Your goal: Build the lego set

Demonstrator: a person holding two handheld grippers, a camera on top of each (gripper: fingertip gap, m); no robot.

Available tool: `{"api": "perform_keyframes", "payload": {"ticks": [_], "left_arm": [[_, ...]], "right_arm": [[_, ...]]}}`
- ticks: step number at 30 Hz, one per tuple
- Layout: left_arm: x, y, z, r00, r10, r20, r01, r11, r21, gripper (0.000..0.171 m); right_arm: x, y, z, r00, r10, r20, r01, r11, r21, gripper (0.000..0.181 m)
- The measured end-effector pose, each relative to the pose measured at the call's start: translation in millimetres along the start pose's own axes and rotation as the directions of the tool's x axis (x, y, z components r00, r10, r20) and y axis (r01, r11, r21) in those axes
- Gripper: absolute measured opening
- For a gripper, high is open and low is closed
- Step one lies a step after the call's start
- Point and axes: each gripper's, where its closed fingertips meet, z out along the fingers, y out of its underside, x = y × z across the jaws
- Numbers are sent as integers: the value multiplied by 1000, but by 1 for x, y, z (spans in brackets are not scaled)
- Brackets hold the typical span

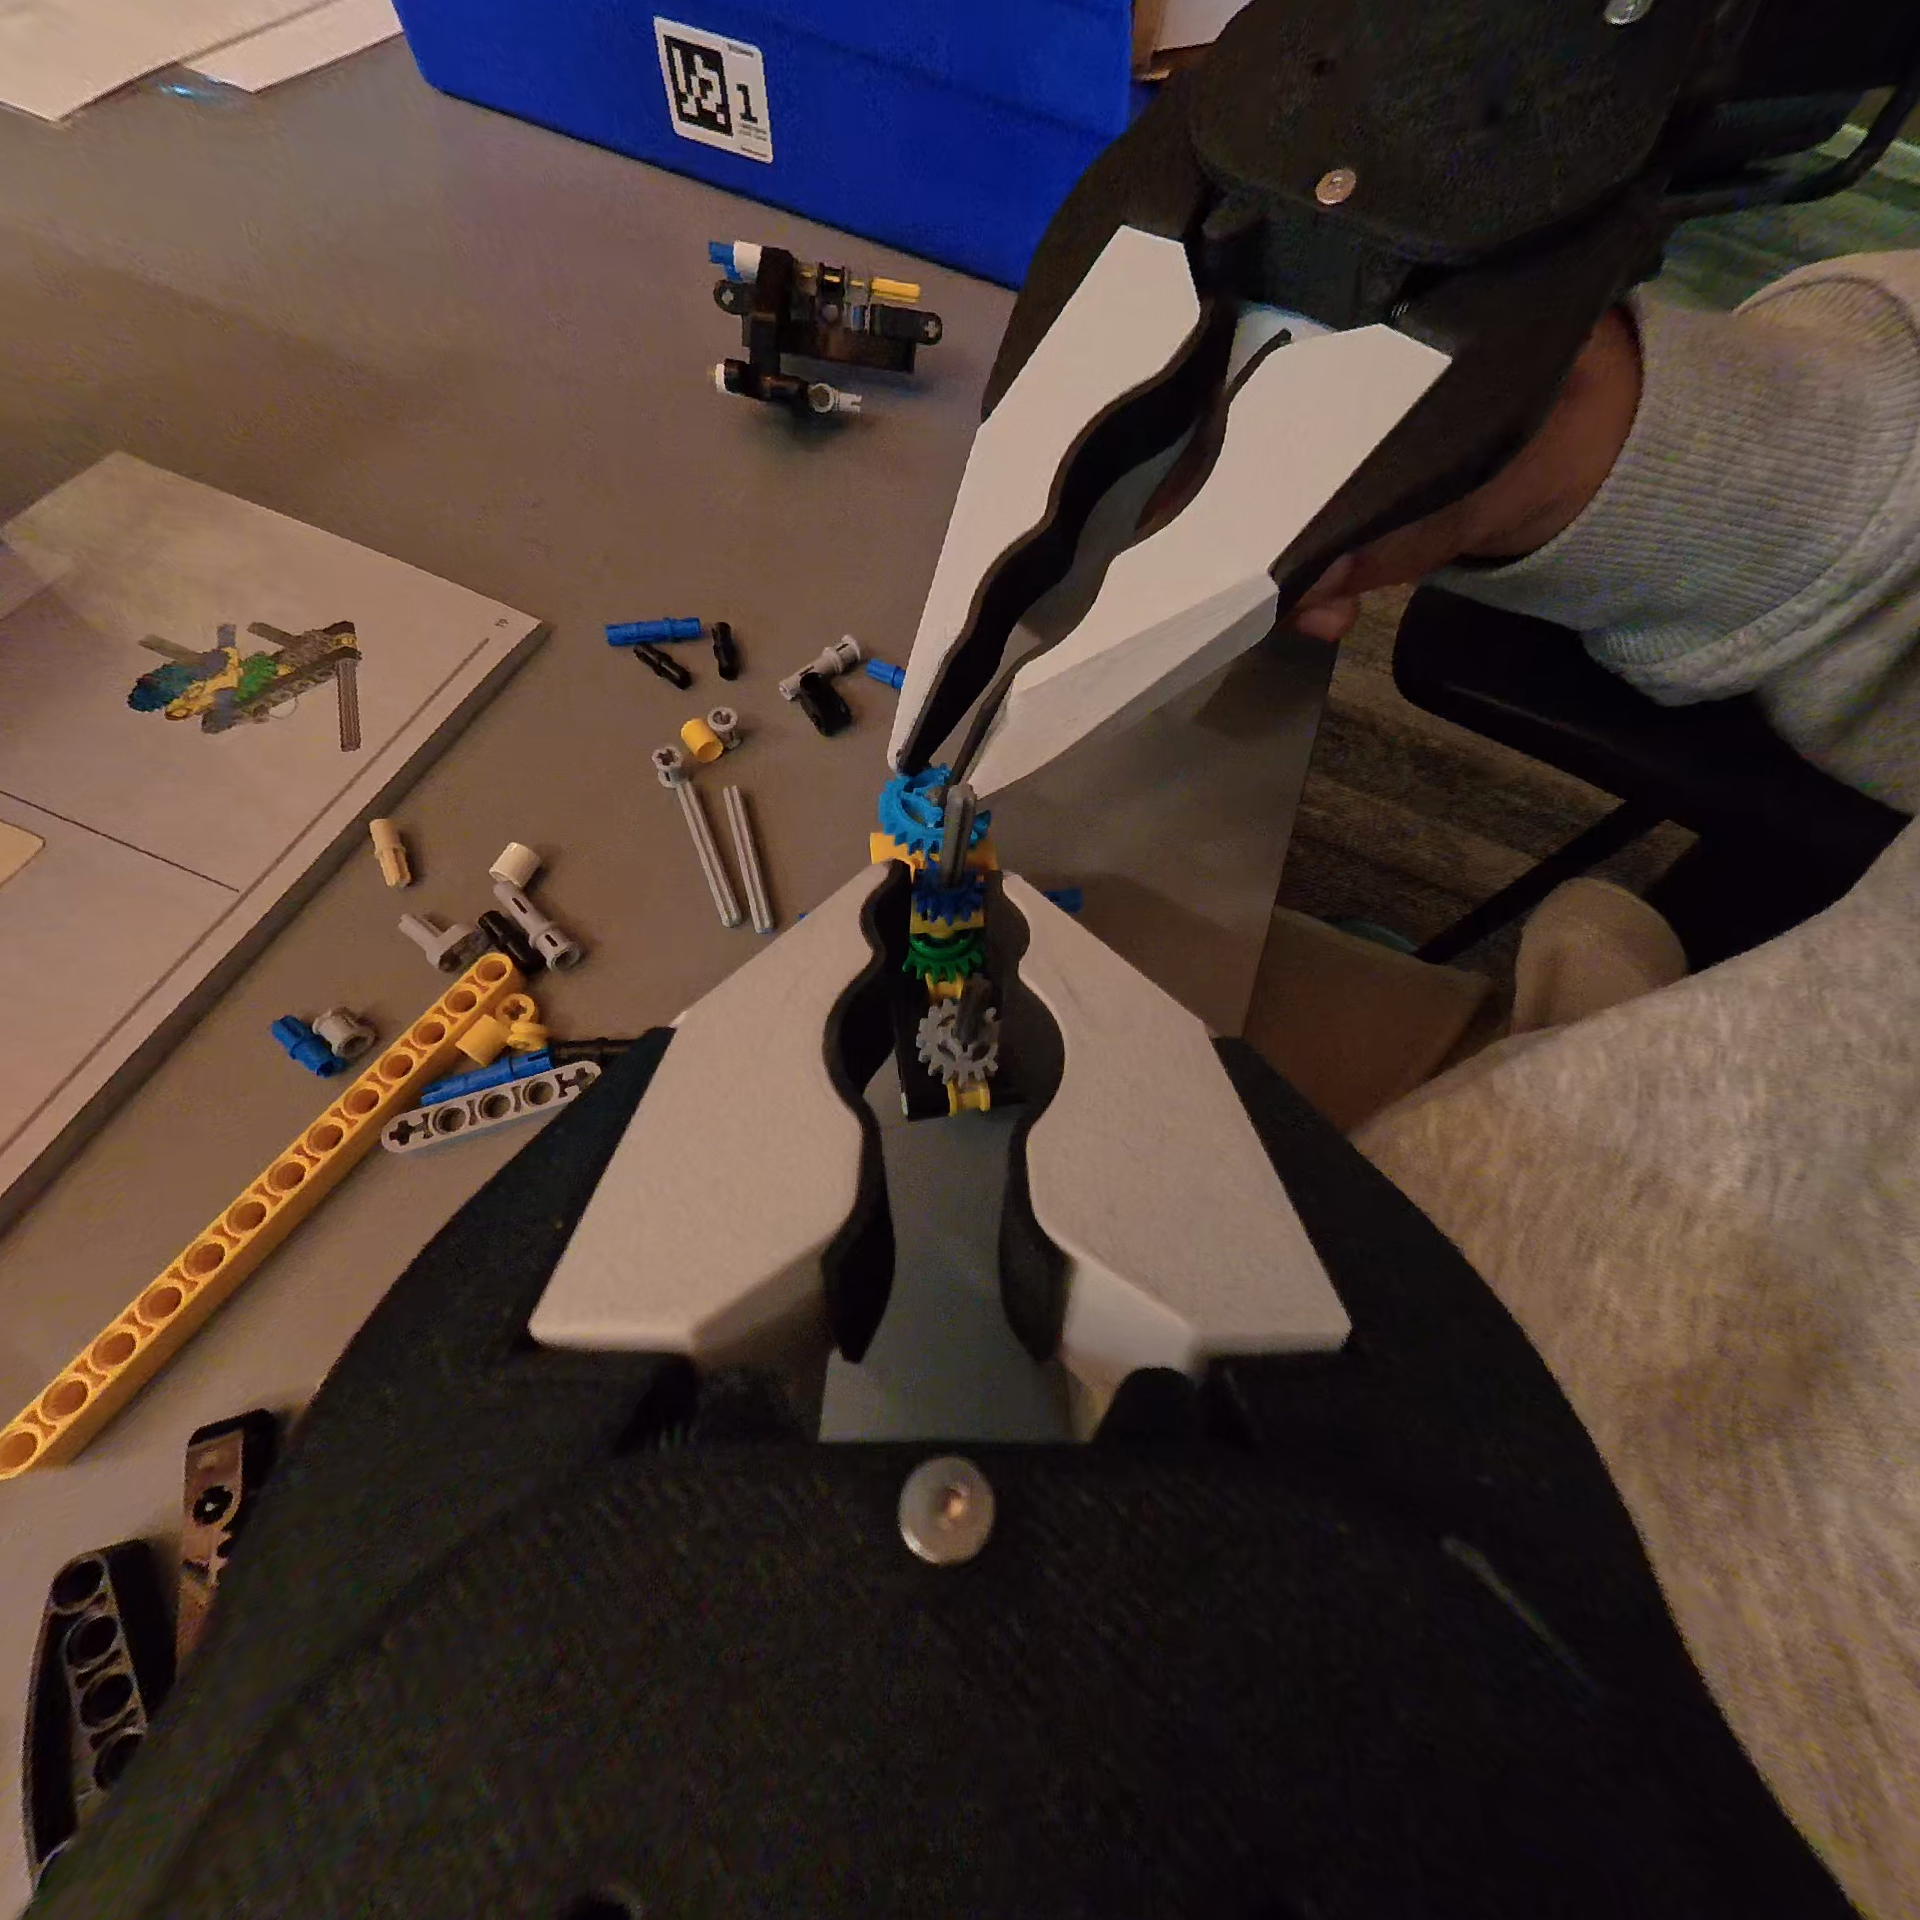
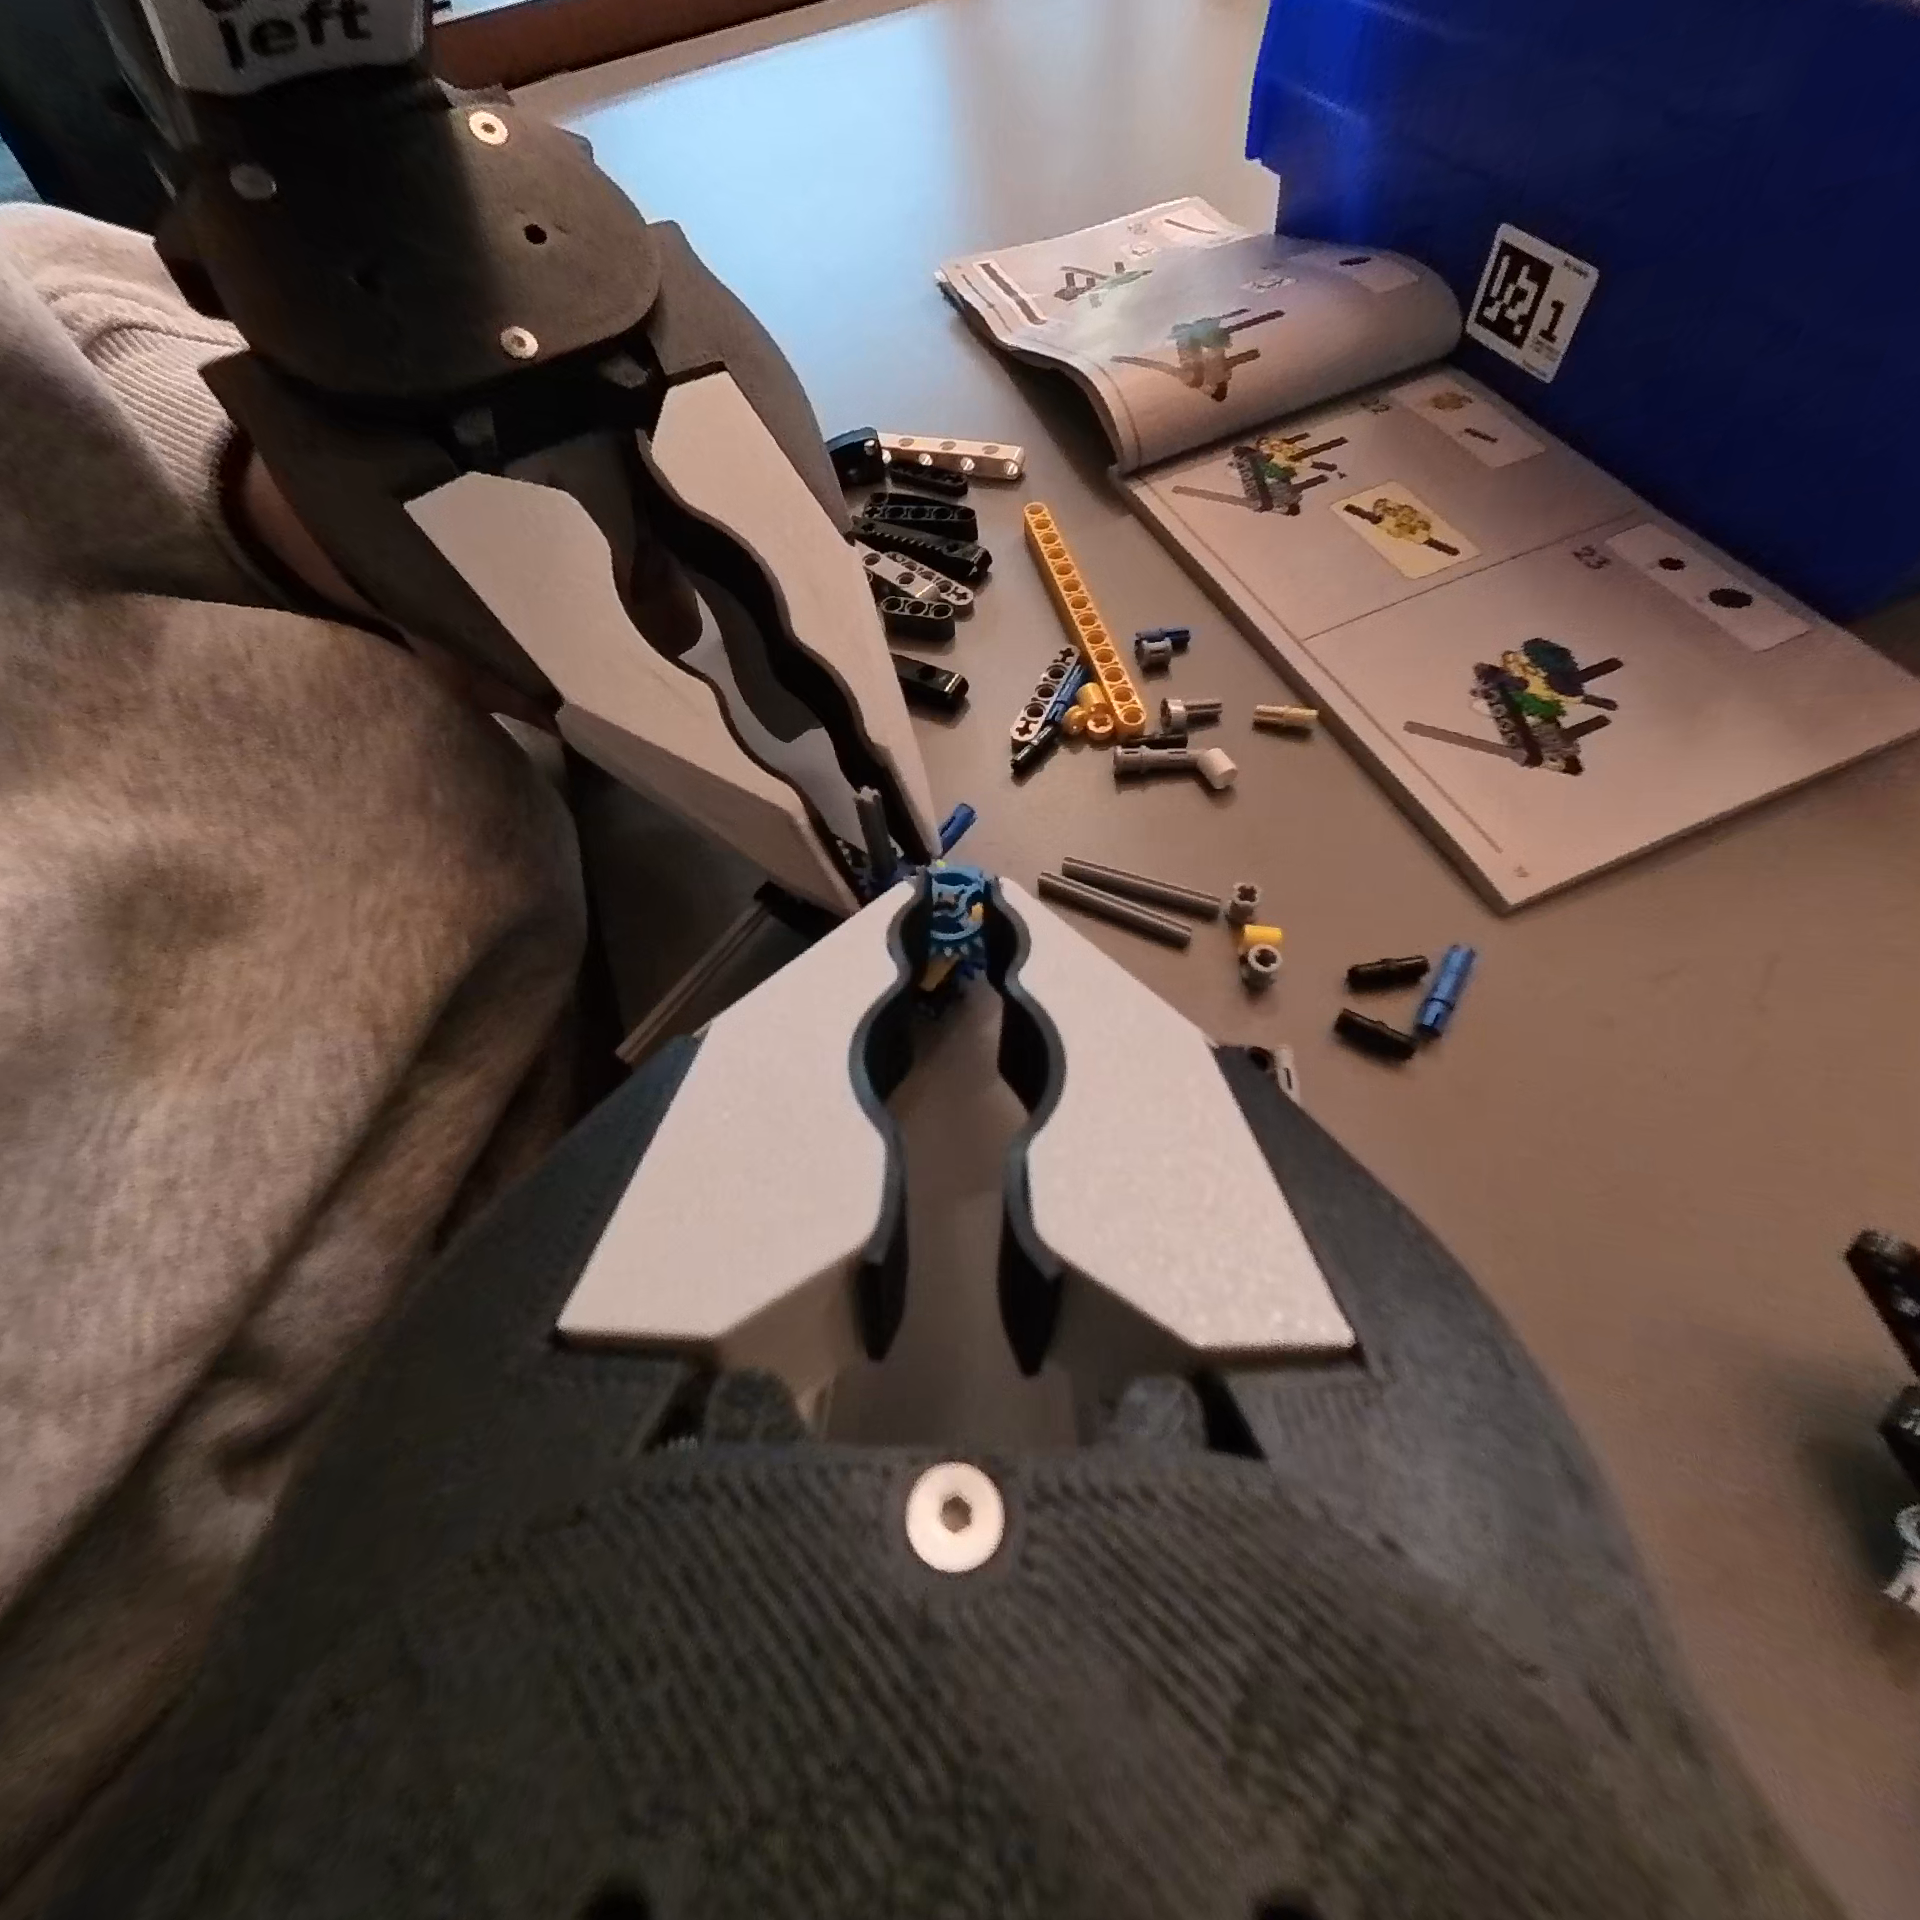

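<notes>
Left wrist view, left to right: open grey instruction booklet (image 1: 260, 665), long yellow holed beam (image 1: 260, 1195), loose pins and grey axles (image 1: 727, 852) on grey table (image 1: 416, 364). Right of these, left gripper (image 1: 940, 894) pinching stacked blue, green and grey gear assembly (image 1: 951, 987) above near table edge. From far right, right gripper (image 1: 940, 774) nipping its top blue gear (image 1: 909, 805).

Blue bin (image 1: 883, 114), grey table (image 1: 416, 343)
</notes>
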Motion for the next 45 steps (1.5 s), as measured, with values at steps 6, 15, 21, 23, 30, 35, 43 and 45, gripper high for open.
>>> {"api": "perform_keyframes", "payload": {"ticks": [6, 15, 21, 23, 30, 35, 43, 45], "left_arm": [[0, 0, 0, 1000, 5, 6, -5, 1000, 0, 13], [0, 0, 0, 1000, 12, 12, -12, 1000, 0, 12], [0, 0, 0, 1000, 15, 16, -14, 1000, 0, 12], [0, 0, 0, 1000, 16, 18, -16, 1000, 0, 12], [0, 0, 0, 999, 23, 26, -23, 1000, 0, 12], [1, 0, -1, 1000, 15, 17, -15, 1000, 1, 12], [1, 0, -1, 1000, 5, 12, -5, 1000, 2, 12], [1, 0, -1, 1000, 1, 11, -1, 1000, 2, 12]], "right_arm": [[0, 0, 0, 1000, -8, -11, 7, 1000, -2, 9], [0, 1, 1, 999, -24, -32, 23, 1000, -17, 9], [0, 1, 1, 999, -27, -36, 26, 999, -20, 9], [0, 1, 2, 998, -39, -45, 37, 999, -31, 9], [0, 1, 2, 996, -62, -68, 58, 997, -51, 9], [2, -1, 0, 998, -18, -66, 17, 1000, -7, 35], [1, -5, -4, 997, -37, -62, 39, 999, 16, 14], [-2, -3, -2, 998, -46, -47, 46, 999, 5, 7]]}}
